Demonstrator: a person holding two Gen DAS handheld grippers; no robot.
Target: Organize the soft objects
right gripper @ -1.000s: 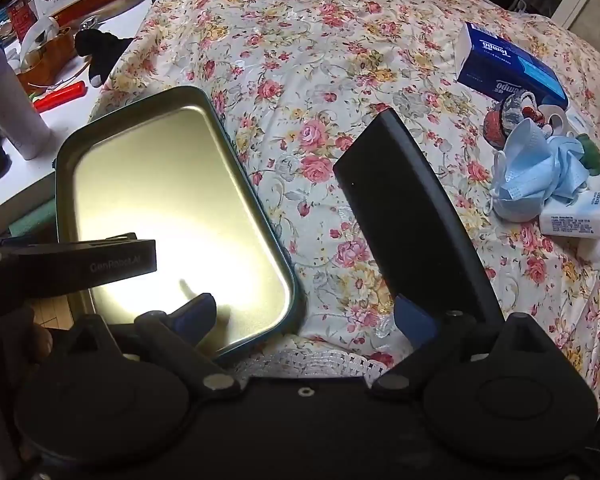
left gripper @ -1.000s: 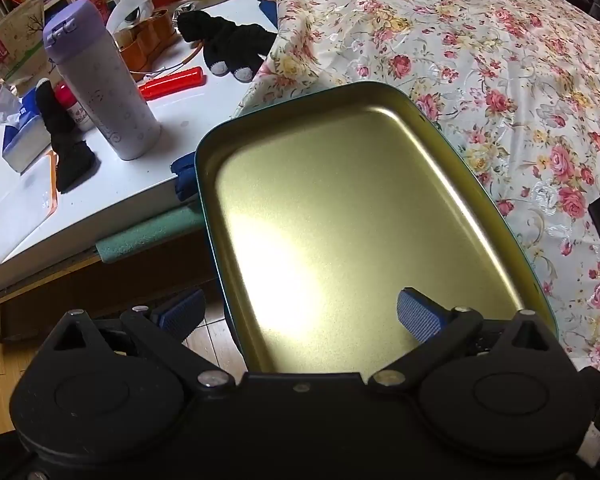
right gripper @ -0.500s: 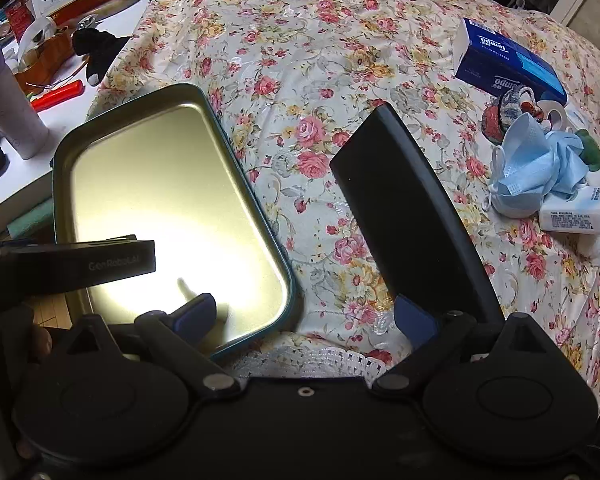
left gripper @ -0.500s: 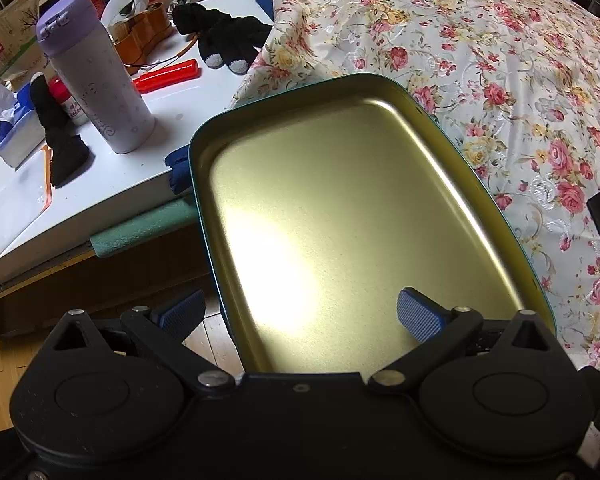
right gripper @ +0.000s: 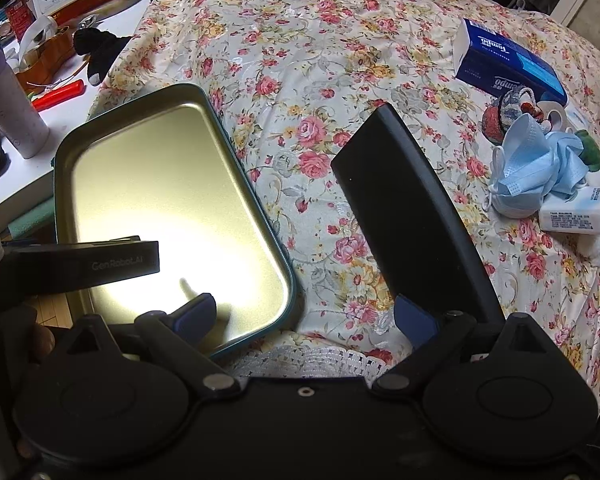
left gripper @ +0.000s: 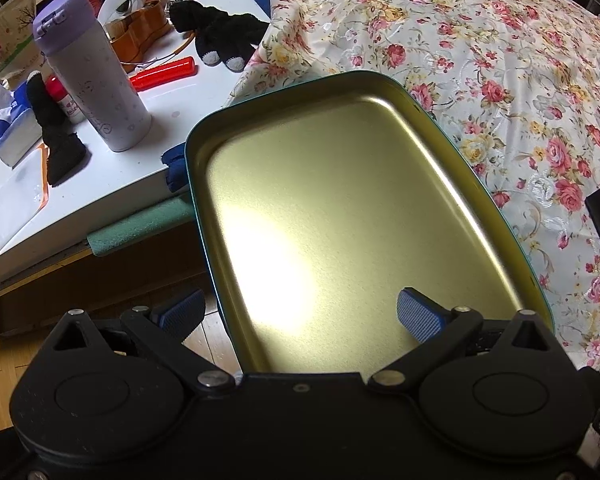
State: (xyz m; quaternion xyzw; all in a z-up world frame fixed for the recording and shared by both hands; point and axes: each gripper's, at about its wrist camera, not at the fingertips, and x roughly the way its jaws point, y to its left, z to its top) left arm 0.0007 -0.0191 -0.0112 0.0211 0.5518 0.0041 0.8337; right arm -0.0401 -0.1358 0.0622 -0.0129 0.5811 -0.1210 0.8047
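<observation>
Your right claw (right gripper: 304,316) was wide open and empty, left claw (left gripper: 300,314) too; the blue masks (right gripper: 532,172) sat far right of the tin tray (right gripper: 260,208), nearer your right.

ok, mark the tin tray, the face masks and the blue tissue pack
tin tray (right gripper: 148,184), right wrist view, bare gold floor.
face masks (right gripper: 528,172), right wrist view, top mask's pleats.
blue tissue pack (right gripper: 504,64), right wrist view, printed side.

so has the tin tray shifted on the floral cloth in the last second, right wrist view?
No. The tin tray keeps its spot on the floral cloth; its far corner stays by the same rose.
</observation>
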